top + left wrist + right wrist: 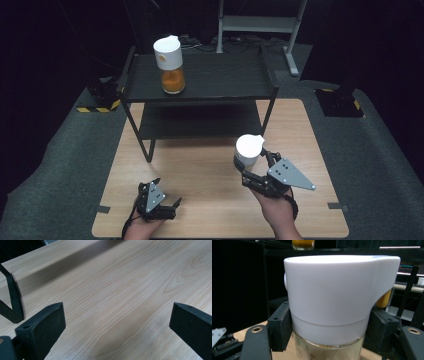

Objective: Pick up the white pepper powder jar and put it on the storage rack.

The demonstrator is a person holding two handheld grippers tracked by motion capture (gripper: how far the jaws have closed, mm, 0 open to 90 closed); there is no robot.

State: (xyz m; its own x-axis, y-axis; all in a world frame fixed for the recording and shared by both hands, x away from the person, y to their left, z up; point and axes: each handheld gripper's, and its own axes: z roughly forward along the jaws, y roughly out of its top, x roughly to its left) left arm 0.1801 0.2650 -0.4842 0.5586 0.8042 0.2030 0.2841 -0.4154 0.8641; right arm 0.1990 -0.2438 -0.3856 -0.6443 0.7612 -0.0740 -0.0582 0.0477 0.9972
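White-lidded jar [248, 150] clamped in right gripper [257, 167], in front of black shelf [200, 80]; probably lifting to join orange jar [170, 60]. Left gripper [159, 200] wide, idle.

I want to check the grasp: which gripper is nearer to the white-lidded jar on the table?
Right. The right gripper has its jaws against the jar; the left gripper is open, well apart from it, at the table's near-left edge.

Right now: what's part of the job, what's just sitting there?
In the job:
- white-lidded jar, clamped in the right gripper
- right gripper

Lying about:
- jar of orange contents on the black shelf
- left gripper, open, holding nothing, over the wooden table
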